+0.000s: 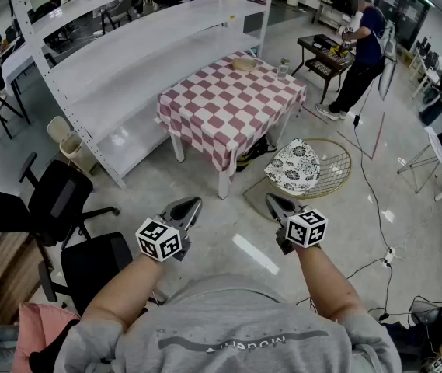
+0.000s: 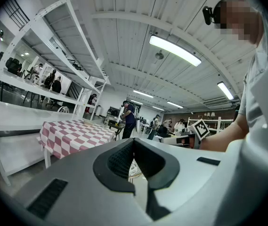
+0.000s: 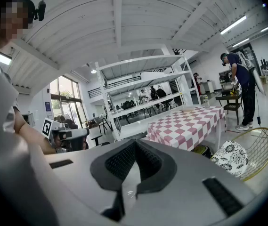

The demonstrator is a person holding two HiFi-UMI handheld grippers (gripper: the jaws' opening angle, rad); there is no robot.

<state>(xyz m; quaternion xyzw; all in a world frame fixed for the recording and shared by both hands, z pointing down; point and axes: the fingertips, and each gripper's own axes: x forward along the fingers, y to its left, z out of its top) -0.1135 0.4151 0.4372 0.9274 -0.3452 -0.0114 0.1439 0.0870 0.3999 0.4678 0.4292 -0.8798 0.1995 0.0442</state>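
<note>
**Desk:** Where do the tongs stand?

**Photographer:** Low over the floor [image 1: 214, 225], side by side. The left gripper [image 1: 193, 203] has its jaws pressed together on nothing. The right gripper [image 1: 272, 200] shows the same, tips meeting and empty. Both point ahead toward the checked table [image 1: 221, 107].

**Desk:** What lies closest to them?

**Photographer:** The patterned cushion [image 1: 294, 166], resting in the gold wire chair [image 1: 339, 168] just right of the table's near corner. It lies ahead of the right gripper and slightly to its right, not touching it. The left gripper is clearly the farther of the two.

**Desk:** And the table itself?

**Photographer:** Farther ahead, seen corner-on, its long side running away to the right. A small tan box [image 1: 244, 64] and a clear bottle [image 1: 283, 68] sit near its far edge. A black office chair [image 1: 57, 200] stands off to the left gripper's left, in front of white shelving [image 1: 127, 61].
</note>
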